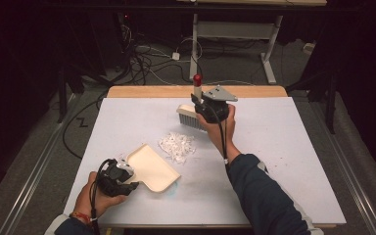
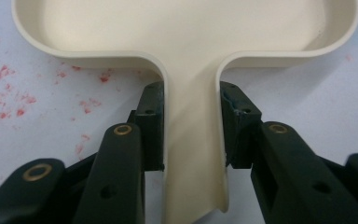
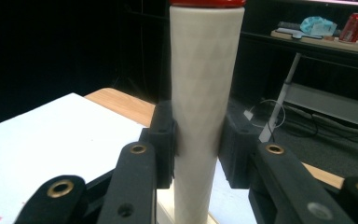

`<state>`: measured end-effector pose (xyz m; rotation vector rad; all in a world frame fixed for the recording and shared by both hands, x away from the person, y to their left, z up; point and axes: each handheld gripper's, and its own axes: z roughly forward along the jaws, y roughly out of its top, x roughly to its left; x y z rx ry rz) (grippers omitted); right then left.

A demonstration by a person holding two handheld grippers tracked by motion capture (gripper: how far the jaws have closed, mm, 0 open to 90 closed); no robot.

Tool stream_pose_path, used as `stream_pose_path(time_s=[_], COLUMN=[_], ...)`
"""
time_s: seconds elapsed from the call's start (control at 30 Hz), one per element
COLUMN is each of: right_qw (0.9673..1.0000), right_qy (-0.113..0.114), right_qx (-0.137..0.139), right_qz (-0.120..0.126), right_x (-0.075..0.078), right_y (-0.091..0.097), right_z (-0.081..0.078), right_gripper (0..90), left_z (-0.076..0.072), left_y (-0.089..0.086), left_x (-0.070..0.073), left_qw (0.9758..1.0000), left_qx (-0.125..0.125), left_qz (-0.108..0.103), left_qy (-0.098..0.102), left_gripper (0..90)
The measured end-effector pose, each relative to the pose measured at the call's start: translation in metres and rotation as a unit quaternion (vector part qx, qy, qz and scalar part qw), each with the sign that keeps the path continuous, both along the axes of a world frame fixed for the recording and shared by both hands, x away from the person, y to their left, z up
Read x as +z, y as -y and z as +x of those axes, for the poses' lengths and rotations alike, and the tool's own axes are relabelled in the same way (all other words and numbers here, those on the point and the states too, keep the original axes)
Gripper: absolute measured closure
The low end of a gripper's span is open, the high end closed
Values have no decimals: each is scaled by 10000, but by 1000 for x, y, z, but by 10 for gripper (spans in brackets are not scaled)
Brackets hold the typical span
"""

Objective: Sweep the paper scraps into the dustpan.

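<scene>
A cream dustpan point(image 1: 152, 167) lies flat on the white table top near its front left. My left gripper point(image 1: 136, 184) is shut on its handle point(image 2: 193, 154), with a black pad on each side. A small pile of white paper shreds point(image 1: 176, 146) lies in the middle of the table, between the pan's open mouth and the brush. My right gripper point(image 1: 197, 99) is shut on the upright white handle point(image 3: 200, 107) of a hand brush with a red tip point(image 1: 197, 78). The brush's grey bristles point(image 1: 190, 119) hang just beyond the pile, at the table surface.
The white sheet point(image 1: 284, 147) covers a wooden table whose far edge point(image 1: 176, 91) shows. Red specks point(image 2: 9, 93) dot the sheet beside the dustpan. Beyond the table stand a white desk frame point(image 1: 235, 34) and cables on the floor point(image 1: 147, 58).
</scene>
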<state>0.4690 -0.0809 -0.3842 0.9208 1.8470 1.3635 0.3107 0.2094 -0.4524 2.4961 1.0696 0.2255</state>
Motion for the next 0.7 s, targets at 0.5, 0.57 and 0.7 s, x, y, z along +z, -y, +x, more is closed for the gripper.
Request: stream_pose_path(time_s=[0.5, 0.57, 0.7], right_qw=[9978, 9976, 9963], right_qy=[-155, -174, -180], right_qx=[640, 664, 836], right_qz=[-31, -15, -10], right_x=[-14, -14, -15], right_y=[-32, -33, -38], right_z=[-39, -41, -56], right_gripper=[703, 703, 702], left_z=[3, 5, 7], left_y=[8, 10, 15], left_x=[-6, -6, -6], left_qw=[9999, 9999, 9998], left_qx=[108, 101, 106], left_qz=[49, 81, 127], left_qy=[-89, -85, -83], left_gripper=[637, 636, 636])
